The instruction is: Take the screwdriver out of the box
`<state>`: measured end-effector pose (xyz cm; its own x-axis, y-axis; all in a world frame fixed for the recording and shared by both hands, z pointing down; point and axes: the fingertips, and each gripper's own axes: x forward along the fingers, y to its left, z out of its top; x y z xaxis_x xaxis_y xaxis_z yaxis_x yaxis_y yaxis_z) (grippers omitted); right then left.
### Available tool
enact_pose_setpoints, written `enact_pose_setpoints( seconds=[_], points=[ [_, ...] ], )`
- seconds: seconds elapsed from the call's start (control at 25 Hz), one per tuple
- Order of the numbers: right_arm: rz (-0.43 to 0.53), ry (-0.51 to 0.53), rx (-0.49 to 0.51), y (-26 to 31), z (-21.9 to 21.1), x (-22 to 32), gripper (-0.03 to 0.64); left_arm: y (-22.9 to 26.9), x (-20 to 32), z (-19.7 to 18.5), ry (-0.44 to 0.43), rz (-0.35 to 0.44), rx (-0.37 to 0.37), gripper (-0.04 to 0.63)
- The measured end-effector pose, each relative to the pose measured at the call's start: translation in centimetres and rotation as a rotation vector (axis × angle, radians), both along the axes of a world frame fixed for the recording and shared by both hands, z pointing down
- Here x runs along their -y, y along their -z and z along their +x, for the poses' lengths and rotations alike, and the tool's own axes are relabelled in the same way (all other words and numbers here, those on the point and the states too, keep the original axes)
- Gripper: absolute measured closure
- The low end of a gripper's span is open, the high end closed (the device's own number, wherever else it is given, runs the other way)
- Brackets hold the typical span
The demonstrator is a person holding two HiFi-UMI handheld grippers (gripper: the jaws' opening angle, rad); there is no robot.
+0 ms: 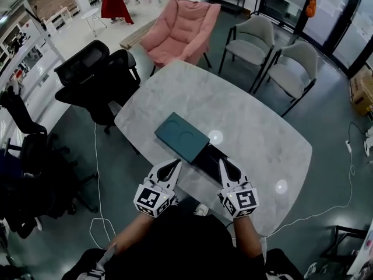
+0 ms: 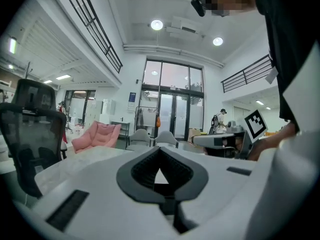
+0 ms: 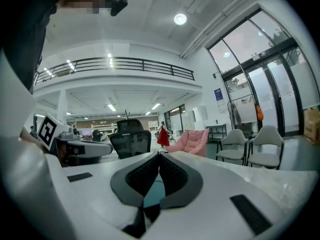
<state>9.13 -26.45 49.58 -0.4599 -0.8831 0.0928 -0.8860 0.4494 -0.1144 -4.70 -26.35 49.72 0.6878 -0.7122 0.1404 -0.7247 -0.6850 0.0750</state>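
On the white marble table (image 1: 245, 115) lies a flat teal box (image 1: 180, 136), with a dark inner part (image 1: 208, 158) showing at its near right end. No screwdriver can be made out. My left gripper (image 1: 175, 163) hovers at the table's near edge just left of that dark end, its jaws closed together with nothing between them (image 2: 160, 150). My right gripper (image 1: 221, 162) sits just right of the dark end, also shut and empty (image 3: 159, 155). A strip of the teal box (image 3: 152, 194) shows below the right gripper's tips.
A pink armchair (image 1: 182, 31) and two grey chairs (image 1: 252, 39) (image 1: 294, 69) stand beyond the table's far side. Black office chairs (image 1: 99, 77) crowd the left. A white cable (image 1: 96, 174) trails on the floor at the left, another (image 1: 344, 191) at the right.
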Motion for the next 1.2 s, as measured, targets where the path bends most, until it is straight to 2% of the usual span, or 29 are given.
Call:
enact_pose_setpoints(
  seconds=[0.08,0.2,0.32,0.44,0.6,0.72,0.92,1.04,1.2],
  points=[
    [-0.042,0.018,-0.025,-1.0,-0.1,0.3,0.592,-0.1,0.8,0.4,-0.021,-0.002,-0.001,0.589],
    [-0.131,0.115,-0.024,-3.2,-1.4,0.4,0.592,-0.5,1.8,0.4,-0.041,-0.010,-0.004,0.589],
    [-0.184,0.177,-0.070,-5.2,-2.4,0.6,0.592,-0.8,2.8,0.4,-0.052,-0.009,-0.008,0.590],
    [-0.230,0.166,-0.122,-7.0,-2.0,0.7,0.592,-1.0,3.4,0.5,-0.059,-0.014,-0.016,0.590],
    [-0.317,0.068,-0.182,-9.8,0.1,1.0,0.592,-1.4,3.7,0.6,-0.084,-0.031,-0.027,0.589],
    [-0.380,0.046,-0.276,-11.9,1.3,0.8,0.592,-1.3,3.9,0.7,-0.094,-0.034,-0.031,0.589],
    [-0.466,0.072,-0.442,-15.4,2.1,0.7,0.589,-1.7,4.4,0.2,-0.095,-0.039,-0.034,0.589],
    [-0.545,0.108,-0.548,-18.1,2.8,0.1,0.525,-2.0,4.4,-0.3,-0.088,-0.046,-0.037,0.590],
    [-0.637,0.165,-0.664,-20.6,3.3,-0.7,0.492,-2.3,4.4,-0.8,-0.074,-0.054,-0.042,0.589]
  ],
)
